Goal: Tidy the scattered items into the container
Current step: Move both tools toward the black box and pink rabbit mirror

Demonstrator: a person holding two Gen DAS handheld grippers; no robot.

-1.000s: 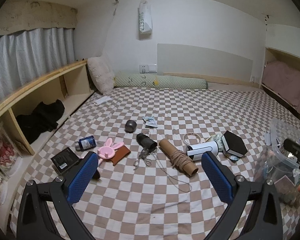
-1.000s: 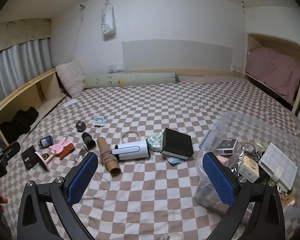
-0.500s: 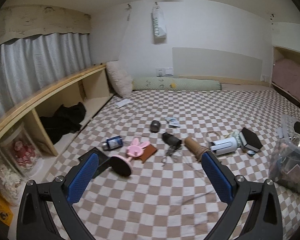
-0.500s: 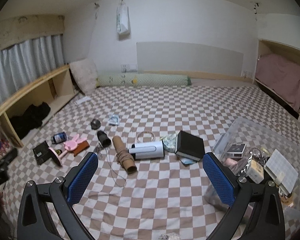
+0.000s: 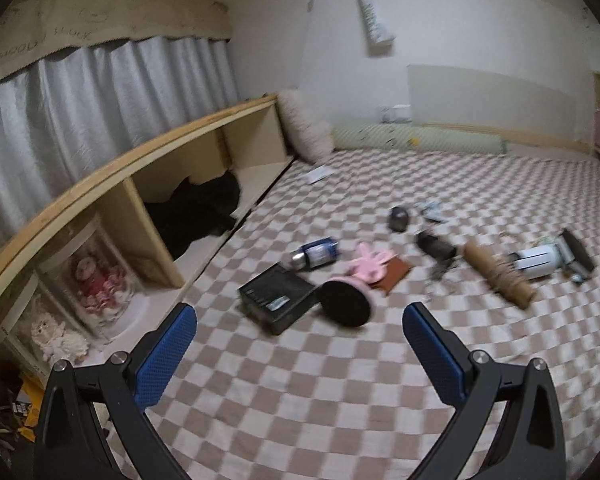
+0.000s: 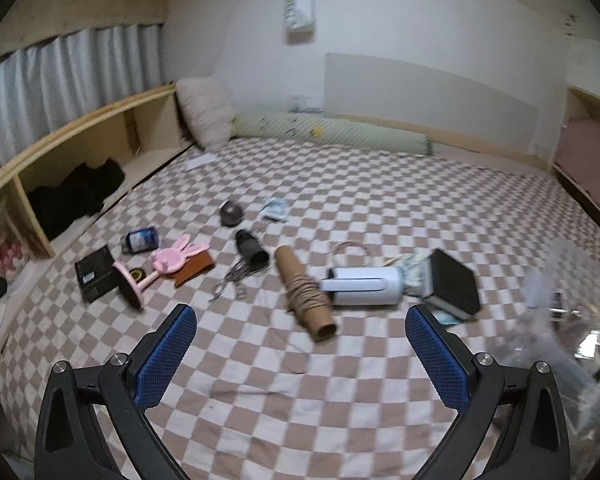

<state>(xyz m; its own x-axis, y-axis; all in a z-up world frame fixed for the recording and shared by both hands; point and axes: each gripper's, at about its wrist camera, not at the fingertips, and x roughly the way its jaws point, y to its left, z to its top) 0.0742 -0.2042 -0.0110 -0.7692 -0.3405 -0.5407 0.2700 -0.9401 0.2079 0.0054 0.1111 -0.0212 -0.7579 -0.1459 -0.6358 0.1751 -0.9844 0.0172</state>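
both claws gape wide, empty, above a checkered bed (image 6: 380, 184) beside wooden shelving (image 5: 148, 184).

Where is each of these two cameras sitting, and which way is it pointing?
Left wrist: on the left gripper, looking along its open blue fingers over the checkered bed toward the wooden shelf.
Right wrist: on the right gripper, fingers open, facing the bed and headboard wall.
Both show the pink bunny mirror and cardboard tube.

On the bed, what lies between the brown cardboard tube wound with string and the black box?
In the right wrist view, a white cylindrical device lies on its side between the brown cardboard tube wound with string and the black box, with a pale patterned item behind it.
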